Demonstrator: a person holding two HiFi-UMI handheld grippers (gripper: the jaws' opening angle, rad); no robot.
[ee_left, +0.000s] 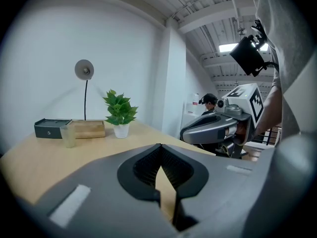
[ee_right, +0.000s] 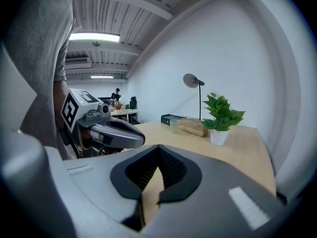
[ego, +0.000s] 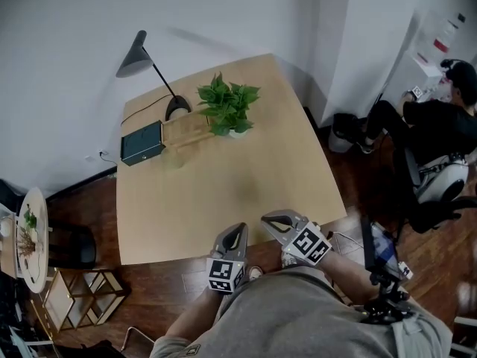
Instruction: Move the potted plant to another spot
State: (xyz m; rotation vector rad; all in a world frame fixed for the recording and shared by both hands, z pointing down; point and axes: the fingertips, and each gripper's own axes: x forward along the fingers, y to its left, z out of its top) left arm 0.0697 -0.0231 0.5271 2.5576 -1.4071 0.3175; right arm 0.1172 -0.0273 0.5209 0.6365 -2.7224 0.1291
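Light wooden table [ego: 223, 200] fills the middle of the room, far edge near the white wall. A person in a grey shirt [ego: 298, 319] stands at the near edge with a gripper in each hand. A second person in dark clothes [ego: 436, 125] sits on a chair off to the right, well away from the table.

Black desk lamp [ego: 141, 57] at the far left corner, base on the tabletop, shade tilted out to the left.

Left gripper [ego: 237, 231] and right gripper [ego: 270, 221] sit side by side over the near edge, tips pointing across the table and slightly down. Both claws are clenched with nothing between them: jaw tips meet in the left gripper view [ee_left: 159, 146] and in the right gripper view [ee_right: 158, 147]. Both are well apart from the plant.

Dark green box [ego: 141, 143] lies next to the lamp base, with a wooden block [ego: 186, 130] just to its right.

Potted plant [ego: 228, 107] stands upright in a small white pot at the far end of the table, just beside the right end of the wooden block, untouched.

Small translucent cup [ee_left: 68, 135] stands in front of the box and the block.
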